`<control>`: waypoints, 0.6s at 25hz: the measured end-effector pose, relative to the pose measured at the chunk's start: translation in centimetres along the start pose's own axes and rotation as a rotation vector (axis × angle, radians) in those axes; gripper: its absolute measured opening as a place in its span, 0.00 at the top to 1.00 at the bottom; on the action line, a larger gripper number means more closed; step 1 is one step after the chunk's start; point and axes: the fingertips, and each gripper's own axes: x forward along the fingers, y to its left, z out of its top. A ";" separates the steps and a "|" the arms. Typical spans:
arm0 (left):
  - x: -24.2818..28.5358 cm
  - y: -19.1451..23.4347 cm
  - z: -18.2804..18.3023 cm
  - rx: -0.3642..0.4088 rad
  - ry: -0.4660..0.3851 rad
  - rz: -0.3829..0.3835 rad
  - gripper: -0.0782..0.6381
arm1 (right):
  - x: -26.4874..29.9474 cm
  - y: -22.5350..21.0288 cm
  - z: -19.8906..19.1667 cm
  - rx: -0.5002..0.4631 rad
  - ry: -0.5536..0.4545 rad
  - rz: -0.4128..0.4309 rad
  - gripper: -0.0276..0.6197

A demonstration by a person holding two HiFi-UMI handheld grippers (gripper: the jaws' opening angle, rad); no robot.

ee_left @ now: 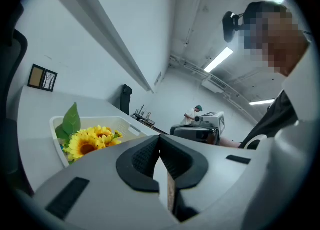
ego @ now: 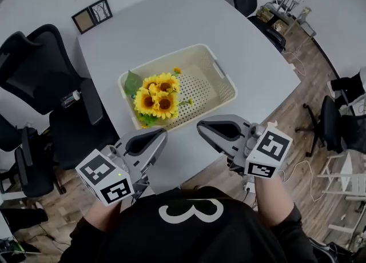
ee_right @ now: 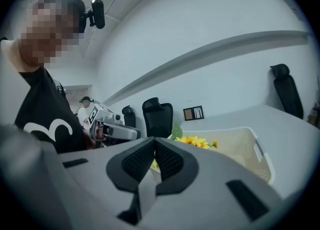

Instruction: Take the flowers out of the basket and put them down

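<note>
White table [ego: 171, 22] carries the basket [ego: 224, 82] of sunflowers [ego: 157, 97]; my left tongs [ego: 162, 134] and right tongs [ego: 201, 126] hover just short of it (both clenched, pads meeting, gripping nothing).

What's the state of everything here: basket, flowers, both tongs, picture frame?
basket: upright on the table, open top
flowers: lying in the basket's left end, not yet taken out
left tongs: shut, empty, short of the basket
right tongs: shut, empty, short of the basket
picture frame: lying flat at the table's far corner
</note>
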 end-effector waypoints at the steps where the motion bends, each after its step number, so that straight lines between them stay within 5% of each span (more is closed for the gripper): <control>1: -0.3 0.4 0.2 -0.003 -0.006 0.013 0.87 | 0.6 -0.3 0.0 -0.024 0.027 0.019 0.94; 11: -1.6 3.0 1.2 -0.037 -0.063 0.181 0.87 | 4.9 -5.6 -2.9 -0.151 0.306 0.165 0.93; 15: -2.1 3.9 1.5 -0.064 -0.101 0.273 0.87 | 6.9 -8.6 -4.6 -0.199 0.463 0.200 0.82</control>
